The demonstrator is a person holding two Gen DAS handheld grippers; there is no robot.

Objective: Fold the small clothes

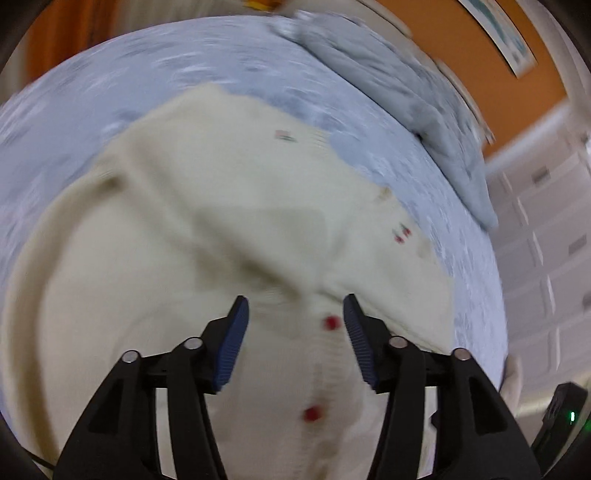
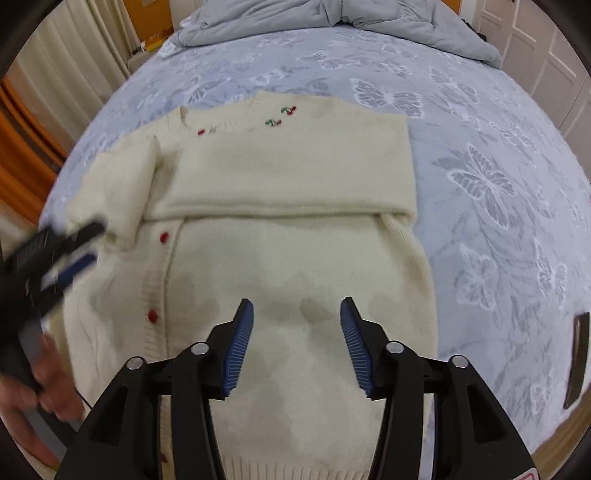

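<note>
Cardigan: a cream knitted cardigan [image 2: 295,229] with red buttons [image 2: 152,316] and small cherry embroidery [image 2: 280,116] lies flat on the bed, under and ahead of both pairs of fingers.
Sleeve: one sleeve [image 2: 288,177] is folded across the chest, ahead of the right fingers.
Left gripper [image 1: 295,317]: fingers apart, nothing between them, above the button strip; the view is blurred.
Right gripper [image 2: 296,317]: fingers apart, empty, above the lower body of the cardigan.
Bed: blue butterfly-print sheet [image 2: 491,192]; a crumpled grey duvet [image 2: 332,18] lies well beyond the fingers.
Hand: a person's hand [image 2: 33,387] holds the left gripper, left of the right fingers.
</note>
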